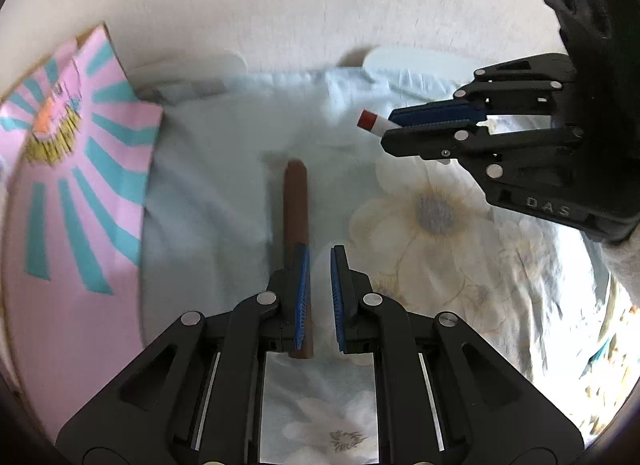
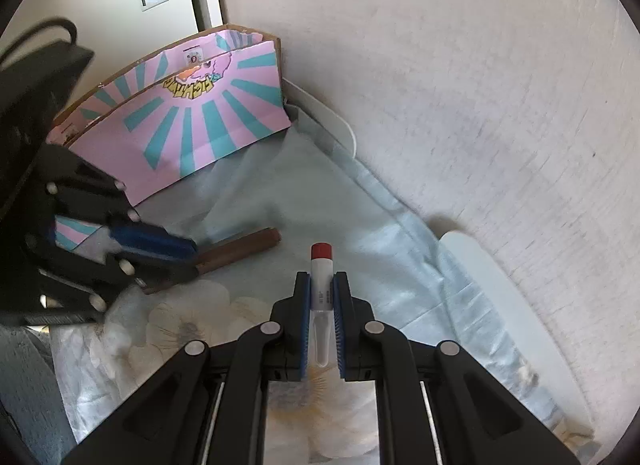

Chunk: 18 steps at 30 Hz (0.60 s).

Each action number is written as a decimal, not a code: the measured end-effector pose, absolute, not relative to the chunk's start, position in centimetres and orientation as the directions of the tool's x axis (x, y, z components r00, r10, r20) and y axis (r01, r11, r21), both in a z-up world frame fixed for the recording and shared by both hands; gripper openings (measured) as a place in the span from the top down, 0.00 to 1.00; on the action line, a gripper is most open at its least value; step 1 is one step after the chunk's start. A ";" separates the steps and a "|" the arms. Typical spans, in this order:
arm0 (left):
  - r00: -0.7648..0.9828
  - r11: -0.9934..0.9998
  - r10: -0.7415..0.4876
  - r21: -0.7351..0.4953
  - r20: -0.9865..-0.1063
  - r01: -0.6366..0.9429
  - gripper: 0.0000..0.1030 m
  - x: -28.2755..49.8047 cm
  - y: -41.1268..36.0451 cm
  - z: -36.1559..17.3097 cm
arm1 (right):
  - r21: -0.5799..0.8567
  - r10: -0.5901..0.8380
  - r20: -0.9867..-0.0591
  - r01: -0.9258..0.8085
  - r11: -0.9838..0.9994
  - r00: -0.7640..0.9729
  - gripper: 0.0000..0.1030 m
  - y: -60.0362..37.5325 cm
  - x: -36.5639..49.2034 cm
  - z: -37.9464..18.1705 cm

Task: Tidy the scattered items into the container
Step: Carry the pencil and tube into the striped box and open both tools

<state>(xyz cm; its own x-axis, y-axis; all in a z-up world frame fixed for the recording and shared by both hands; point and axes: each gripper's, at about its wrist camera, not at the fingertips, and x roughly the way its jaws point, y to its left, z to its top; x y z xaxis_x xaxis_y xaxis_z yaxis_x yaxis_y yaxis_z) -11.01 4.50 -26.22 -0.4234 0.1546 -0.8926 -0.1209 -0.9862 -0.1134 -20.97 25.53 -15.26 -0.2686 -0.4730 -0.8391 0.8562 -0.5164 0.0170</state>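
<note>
The pink-and-teal paper bag [image 2: 208,121] stands against the wall at the far edge of the floral cloth [image 2: 280,201]; I cannot see what is inside it. My right gripper [image 2: 322,307] is clamped on 1 red-capped tube [image 2: 322,285], cap pointing forward, well apart from the bag. My left gripper [image 1: 319,297] is nearly closed, its left pad against 1 brown stick [image 1: 297,233], which points ahead beside the bag.
</note>
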 end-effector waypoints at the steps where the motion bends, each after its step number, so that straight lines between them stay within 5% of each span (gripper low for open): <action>1: -0.425 -0.988 0.144 -0.104 -0.894 -0.115 0.91 -10.9 4.3 -26.1 | 0.021 -0.474 -0.839 0.855 -0.518 -0.266 0.90 25.5 -20.8 -15.4; 5: -0.420 -0.988 0.150 -0.123 -0.895 -0.090 0.89 -10.7 3.4 -25.8 | 0.032 -0.480 -0.837 0.853 -0.520 -0.262 0.90 25.8 -20.1 -15.4; 11: -0.404 -0.989 0.150 -0.135 -0.903 -0.064 0.70 -11.4 3.2 -26.9 | 0.036 -0.492 -0.827 0.847 -0.531 -0.273 0.90 26.8 -19.5 -14.4; 16: -0.410 -0.991 0.136 -0.119 -0.902 -0.067 0.70 -11.1 3.7 -27.7 | 0.032 -0.496 -0.820 0.843 -0.538 -0.285 0.90 27.2 -19.4 -13.8; 18: -0.416 -0.993 0.121 -0.104 -0.901 -0.063 0.88 -11.0 3.8 -27.7 | 0.032 -0.498 -0.818 0.841 -0.541 -0.289 0.90 27.4 -19.4 -13.7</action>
